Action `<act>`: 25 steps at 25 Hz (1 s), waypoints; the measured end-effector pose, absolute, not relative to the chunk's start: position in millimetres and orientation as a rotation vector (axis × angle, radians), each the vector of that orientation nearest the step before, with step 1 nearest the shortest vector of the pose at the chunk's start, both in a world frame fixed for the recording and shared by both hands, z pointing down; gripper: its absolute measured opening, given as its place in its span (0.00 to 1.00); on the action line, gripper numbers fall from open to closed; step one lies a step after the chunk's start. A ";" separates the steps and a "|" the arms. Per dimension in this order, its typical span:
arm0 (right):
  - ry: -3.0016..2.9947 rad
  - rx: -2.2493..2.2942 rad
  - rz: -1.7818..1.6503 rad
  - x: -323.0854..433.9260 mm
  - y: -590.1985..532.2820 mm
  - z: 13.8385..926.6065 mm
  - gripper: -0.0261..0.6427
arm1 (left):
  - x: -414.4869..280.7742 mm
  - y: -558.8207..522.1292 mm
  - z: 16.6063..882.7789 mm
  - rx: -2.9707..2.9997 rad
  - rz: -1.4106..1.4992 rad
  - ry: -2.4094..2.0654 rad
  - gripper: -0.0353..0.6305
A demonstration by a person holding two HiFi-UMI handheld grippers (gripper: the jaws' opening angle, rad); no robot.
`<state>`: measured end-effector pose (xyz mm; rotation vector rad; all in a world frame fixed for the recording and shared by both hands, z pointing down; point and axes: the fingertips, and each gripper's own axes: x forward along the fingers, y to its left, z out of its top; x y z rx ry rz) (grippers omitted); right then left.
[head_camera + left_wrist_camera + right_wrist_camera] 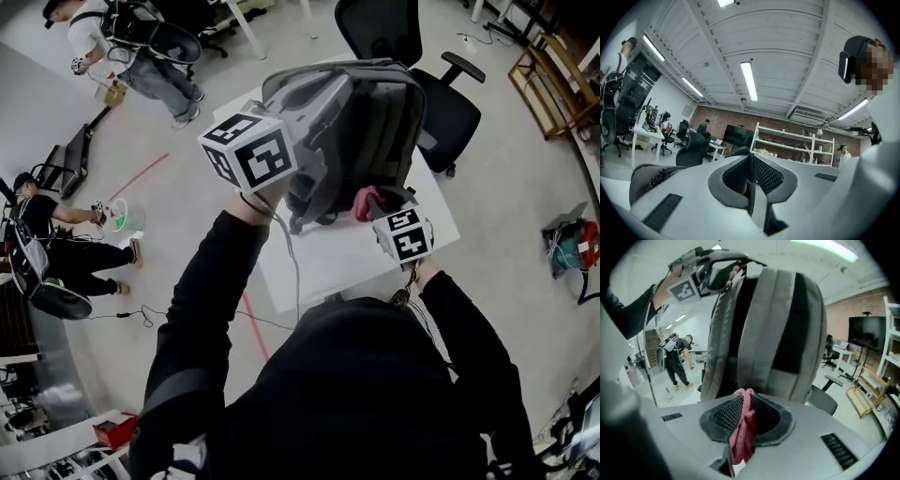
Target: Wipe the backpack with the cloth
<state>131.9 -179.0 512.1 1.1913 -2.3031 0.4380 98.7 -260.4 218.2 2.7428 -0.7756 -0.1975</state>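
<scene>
Head view: an upright grey woven-fabric backpack stands toward the white bench's far edge, with a black office chair just behind it. The left gripper's fingers are closed on its thin black top strap. The right gripper's fingers pinch a crumpled pink knit cloth beside the pack's base.
</scene>
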 end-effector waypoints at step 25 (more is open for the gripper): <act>-2.365 1.281 0.484 187.5 -138.3 496.9 0.15 | 72.4 -266.9 253.4 2.678 -0.170 -0.773 0.11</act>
